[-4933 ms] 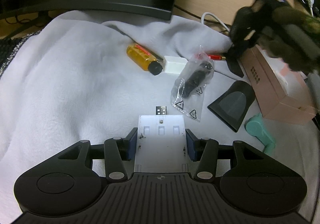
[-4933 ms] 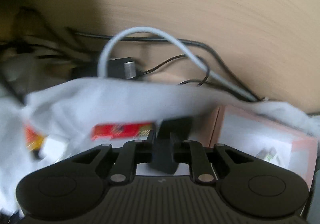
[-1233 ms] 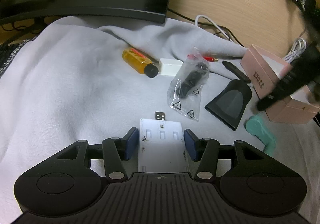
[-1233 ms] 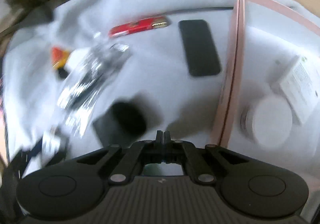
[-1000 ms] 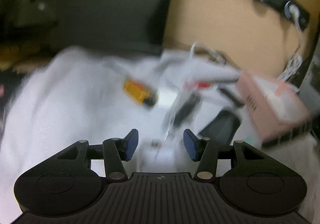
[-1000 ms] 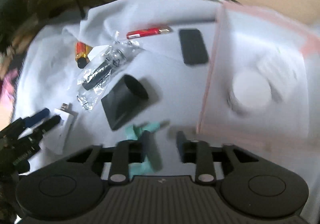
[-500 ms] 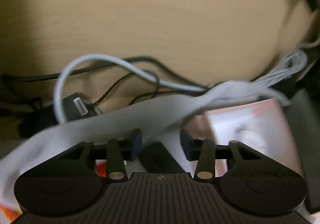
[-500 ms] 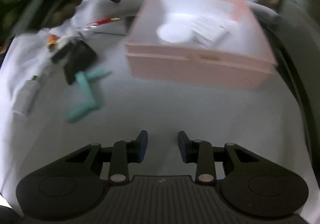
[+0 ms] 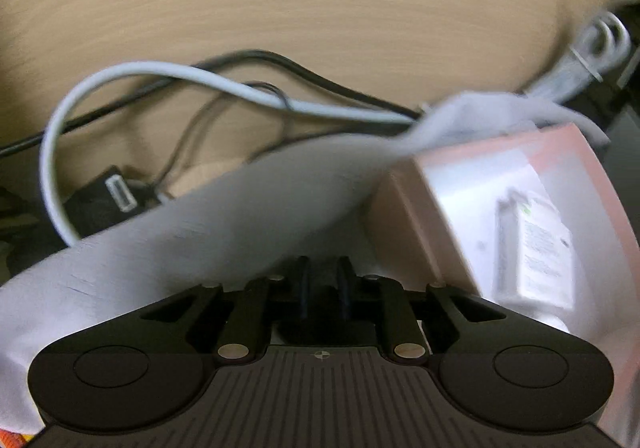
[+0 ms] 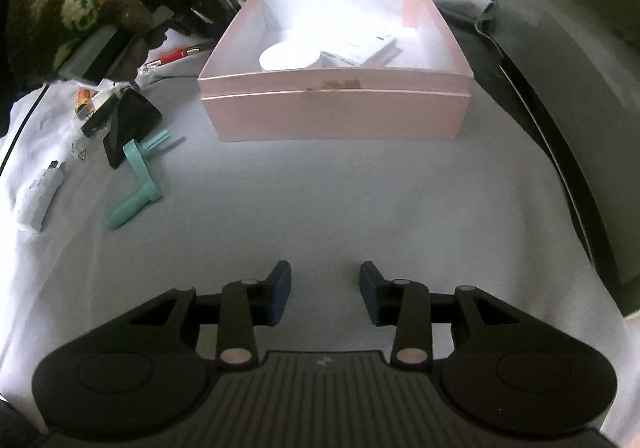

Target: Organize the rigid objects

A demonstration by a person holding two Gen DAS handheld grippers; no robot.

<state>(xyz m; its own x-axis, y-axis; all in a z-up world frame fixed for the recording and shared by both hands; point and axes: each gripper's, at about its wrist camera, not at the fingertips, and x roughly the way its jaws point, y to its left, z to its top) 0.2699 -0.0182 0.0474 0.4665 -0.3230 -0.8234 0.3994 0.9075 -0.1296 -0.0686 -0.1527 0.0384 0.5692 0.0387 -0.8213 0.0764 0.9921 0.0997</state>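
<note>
Box (image 10: 335,110), pink and open-topped, sits on the grey cloth (image 10: 360,216) with a white puck (image 10: 290,57) and a white carton (image 10: 360,44) inside. Right gripper (image 10: 325,293) hovers low over bare cloth in front of it, jaws apart and empty. Left of the box lie a teal clip (image 10: 136,184), black wedge (image 10: 128,116), red pen (image 10: 178,55) and white adapter (image 10: 38,200). Left gripper (image 9: 323,284) has its jaws nearly together on a flat black slab (image 9: 323,290) beside the box (image 9: 408,220)
</note>
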